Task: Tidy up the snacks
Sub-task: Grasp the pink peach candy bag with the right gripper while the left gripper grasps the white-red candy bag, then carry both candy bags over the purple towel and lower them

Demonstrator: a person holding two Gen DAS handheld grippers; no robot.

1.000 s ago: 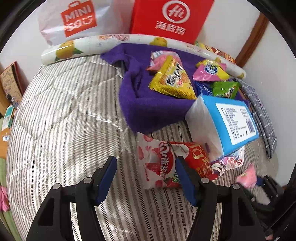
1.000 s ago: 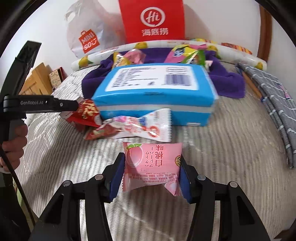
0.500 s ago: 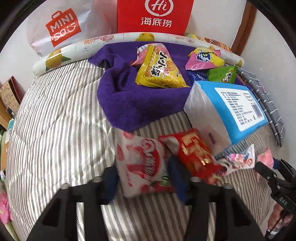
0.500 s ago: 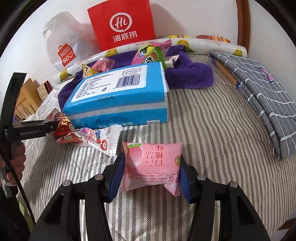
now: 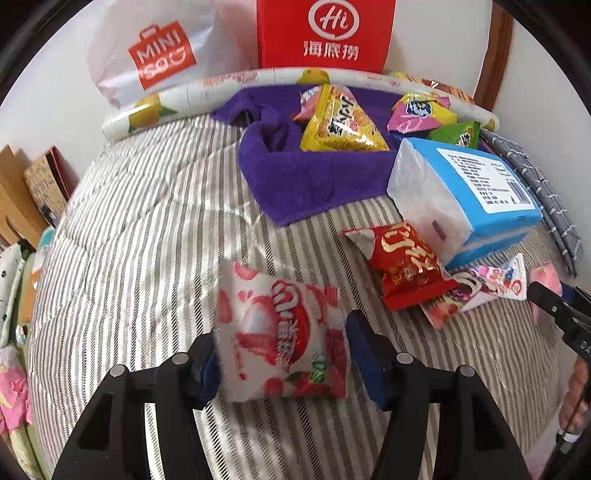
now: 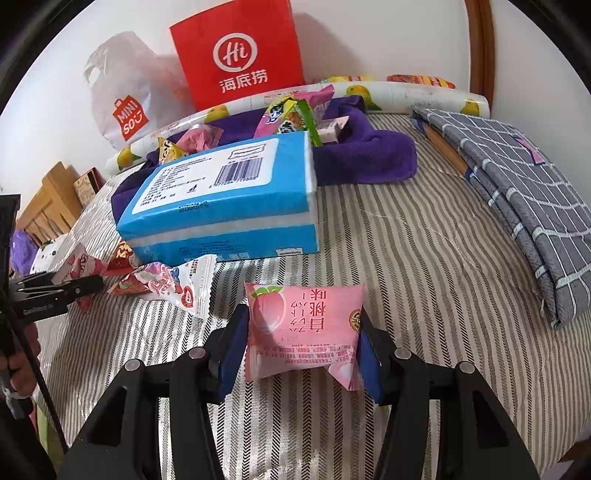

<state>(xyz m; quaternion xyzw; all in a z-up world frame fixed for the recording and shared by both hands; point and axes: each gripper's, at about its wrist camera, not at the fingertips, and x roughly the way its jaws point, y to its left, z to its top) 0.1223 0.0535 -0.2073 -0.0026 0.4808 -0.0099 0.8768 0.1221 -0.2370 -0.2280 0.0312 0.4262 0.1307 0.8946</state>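
A white-and-red strawberry snack packet lies between the blue pads of my left gripper over the striped bedcover. Both pads touch the packet's side edges while the jaws are opening. In the right wrist view my right gripper is shut on a pink peach packet, held just above the cover. A red packet and a pink-and-white candy packet lie beside the blue tissue pack. The right gripper's tip shows at the left wrist view's right edge.
A purple towel at the back carries several snack packets, among them a yellow one. A red paper bag and a white shopping bag lean on the wall. Folded grey checked cloth lies at right.
My left gripper went forward around the strawberry packet, closed on it and drew it away from the red packet. The right gripper swung sideways with the peach packet, then held still.
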